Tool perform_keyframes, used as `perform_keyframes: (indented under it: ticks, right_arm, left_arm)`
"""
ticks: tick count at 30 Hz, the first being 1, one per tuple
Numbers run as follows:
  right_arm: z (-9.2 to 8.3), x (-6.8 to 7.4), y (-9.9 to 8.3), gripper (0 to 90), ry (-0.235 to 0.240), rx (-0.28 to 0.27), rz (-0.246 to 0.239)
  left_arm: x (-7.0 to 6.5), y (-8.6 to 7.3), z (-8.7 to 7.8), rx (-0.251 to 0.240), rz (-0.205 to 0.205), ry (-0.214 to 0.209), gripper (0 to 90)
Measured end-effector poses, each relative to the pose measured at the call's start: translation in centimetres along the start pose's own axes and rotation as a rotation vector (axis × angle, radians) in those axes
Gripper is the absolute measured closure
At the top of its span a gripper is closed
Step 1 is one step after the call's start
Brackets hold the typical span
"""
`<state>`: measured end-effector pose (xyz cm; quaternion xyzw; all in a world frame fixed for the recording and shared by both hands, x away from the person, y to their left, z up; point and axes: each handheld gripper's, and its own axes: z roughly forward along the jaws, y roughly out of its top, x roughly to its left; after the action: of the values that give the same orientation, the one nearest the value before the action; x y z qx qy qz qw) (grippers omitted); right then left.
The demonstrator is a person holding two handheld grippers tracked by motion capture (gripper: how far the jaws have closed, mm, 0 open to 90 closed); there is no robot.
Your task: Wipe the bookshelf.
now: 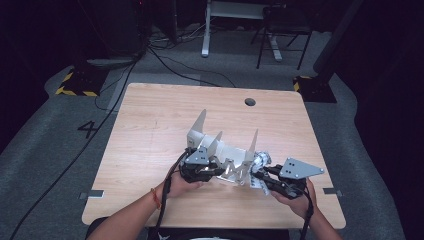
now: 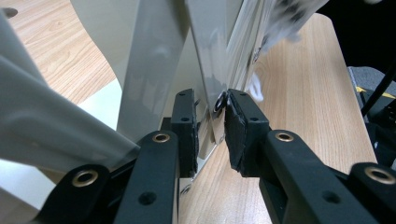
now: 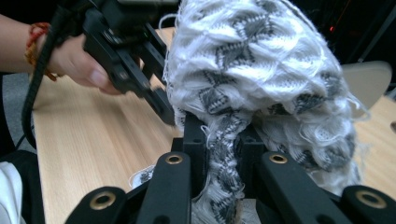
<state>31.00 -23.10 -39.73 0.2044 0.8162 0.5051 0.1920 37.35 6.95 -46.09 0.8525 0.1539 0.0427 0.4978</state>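
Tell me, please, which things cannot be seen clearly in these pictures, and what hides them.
- High view: the white and grey knitted cloth is too small to tell its kind.
- Left gripper view: the grey sheet-metal rack is cut off by the top edge; its whole form is unclear.
- Left gripper view: the rack's upper right part is blurred.
- Right gripper view: the knitted cloth hides the rack behind it.
- Right gripper view: the cloth's lower end is hidden by the right gripper.

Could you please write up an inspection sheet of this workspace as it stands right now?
Surface: wooden table, round hole near far edge.
Job's things: grey folding rack with upright panels; white-and-grey knitted cloth.
Clutter: nothing seen.
Grippers: left gripper clamped on a rack panel; right gripper shut on the cloth.
Cables: black cable trailing from left gripper; more on the floor.
Surroundings: grey carpet, dark room, chair beyond the table.
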Motion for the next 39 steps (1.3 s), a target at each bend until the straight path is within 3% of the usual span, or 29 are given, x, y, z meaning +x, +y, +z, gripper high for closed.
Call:
perform_keyframes:
  ticks: [6,11,14,17,19,23,32,36,39]
  right_arm:
    - [0.4,1.8,0.9,79.6,0.002,0.005,-0.056]
    - [2.5,2.8,-0.2,79.8,-0.018,0.069,-0.098]
    - [4.3,2.9,-1.7,80.0,-0.030,0.112,-0.095]
    - [4.5,2.7,-2.0,80.3,-0.027,0.100,-0.086]
    - [4.3,2.8,-1.8,80.4,-0.043,0.115,-0.110]
    - [3.5,2.5,-1.4,80.6,-0.064,0.099,-0.103]
    - [-0.8,2.3,1.3,80.4,-0.194,-0.057,-0.124]
    - [-1.8,2.1,1.4,80.4,-0.210,-0.083,-0.097]
    - [-1.8,2.3,1.5,80.5,-0.216,-0.088,-0.107]
  left_arm:
    - [-0.3,0.1,0.2,-0.001,-0.004,0.002,74.3]
    - [-0.6,0.1,0.2,-0.001,0.002,0.003,74.6]
    - [-0.6,0.0,0.2,-0.001,0.000,0.002,74.7]
    - [-0.6,0.0,0.2,-0.003,-0.002,0.002,74.8]
    - [-0.7,0.0,0.2,-0.006,0.000,0.001,74.9]
    - [-0.7,0.1,0.4,-0.008,0.009,0.008,75.4]
    - [-0.9,0.2,0.5,-0.002,0.019,0.032,75.5]
    - [-0.9,0.2,0.6,-0.002,0.022,0.036,75.4]
    - [-0.9,0.3,0.6,0.003,0.027,0.038,75.3]
